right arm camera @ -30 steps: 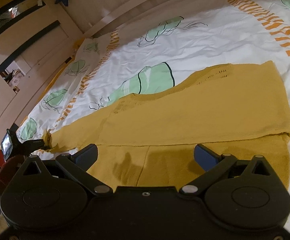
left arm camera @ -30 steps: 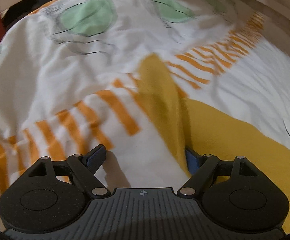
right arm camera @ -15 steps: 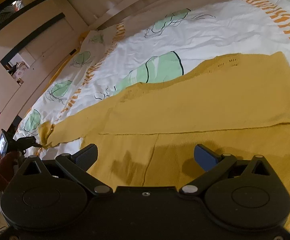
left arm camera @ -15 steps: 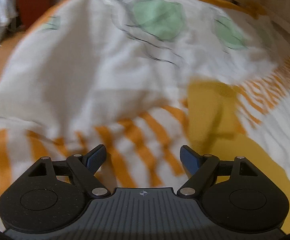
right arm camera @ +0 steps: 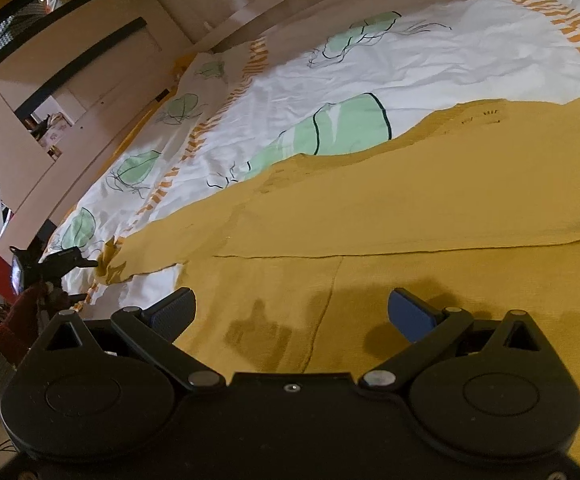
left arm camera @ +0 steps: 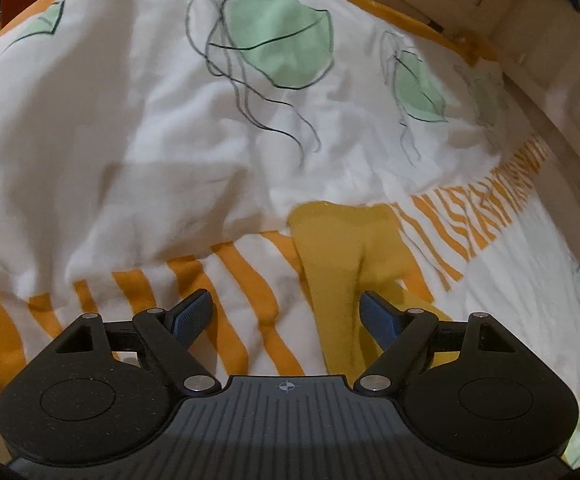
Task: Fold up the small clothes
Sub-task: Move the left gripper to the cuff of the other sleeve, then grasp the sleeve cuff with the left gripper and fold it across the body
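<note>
Two grippers hang over a bed, and both stand wide open with nothing between their pads. From the left wrist, the left gripper (left arm camera: 286, 314) points down at a white duvet (left arm camera: 130, 128) printed with green jellyfish and a band of orange stripes (left arm camera: 246, 288). A mustard sleeve (left arm camera: 341, 264) runs up the frame from the gripper's right side, its blunt end lying across the striped band; the right pad (left arm camera: 377, 318) sits over the sleeve's edge, while the left pad is above bare striped cloth, so the sleeve lies partly within the gap but is not pinched. From the right wrist, the right gripper (right arm camera: 290, 314) hovers over the body of the same mustard sweater (right arm camera: 429, 216), which is spread flat on the duvet (right arm camera: 369, 64) with an upper layer folded over a lower one, the fold's edge running straight across just beyond the fingertips. A vertical seam in the lower layer runs down between the pads. The long sleeve (right arm camera: 158, 240) stretches away to the left, and at its far end the left gripper (right arm camera: 56, 262) shows small and dark. Beyond the bed stands a pale wooden frame (right arm camera: 90, 92).
</note>
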Available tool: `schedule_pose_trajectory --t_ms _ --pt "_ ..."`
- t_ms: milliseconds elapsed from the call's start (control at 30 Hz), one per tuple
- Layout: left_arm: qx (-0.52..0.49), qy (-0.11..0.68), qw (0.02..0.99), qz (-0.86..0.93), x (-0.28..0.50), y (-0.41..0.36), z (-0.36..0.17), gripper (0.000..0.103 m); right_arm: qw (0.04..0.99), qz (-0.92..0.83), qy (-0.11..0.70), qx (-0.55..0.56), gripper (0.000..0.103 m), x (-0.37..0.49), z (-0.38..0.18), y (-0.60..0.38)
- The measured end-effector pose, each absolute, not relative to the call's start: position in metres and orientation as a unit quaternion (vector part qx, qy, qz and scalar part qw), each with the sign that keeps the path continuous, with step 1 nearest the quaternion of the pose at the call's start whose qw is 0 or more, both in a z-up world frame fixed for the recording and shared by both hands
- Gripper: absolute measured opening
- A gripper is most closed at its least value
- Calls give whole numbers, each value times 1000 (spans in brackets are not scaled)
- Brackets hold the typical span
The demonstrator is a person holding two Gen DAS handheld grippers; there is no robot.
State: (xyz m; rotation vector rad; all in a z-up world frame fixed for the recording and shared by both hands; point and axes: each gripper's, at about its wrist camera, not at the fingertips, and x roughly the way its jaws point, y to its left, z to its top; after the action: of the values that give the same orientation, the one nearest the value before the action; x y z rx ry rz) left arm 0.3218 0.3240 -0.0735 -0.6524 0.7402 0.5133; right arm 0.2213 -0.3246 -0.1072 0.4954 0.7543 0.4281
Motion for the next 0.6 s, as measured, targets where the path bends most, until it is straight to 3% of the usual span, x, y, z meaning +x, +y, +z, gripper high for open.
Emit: schedule_pose_trajectory --t_ms 133,333,600 --pt "-332 324 850 251 321 335 -73 79 878 212 354 241 103 221 -106 -322" --pt "-316 334 855 239 341 340 -76 55 881 216 344 241 103 222 -106 -317" --pt "-354 331 853 195 349 340 -81 51 878 231 349 231 103 225 -109 -307"
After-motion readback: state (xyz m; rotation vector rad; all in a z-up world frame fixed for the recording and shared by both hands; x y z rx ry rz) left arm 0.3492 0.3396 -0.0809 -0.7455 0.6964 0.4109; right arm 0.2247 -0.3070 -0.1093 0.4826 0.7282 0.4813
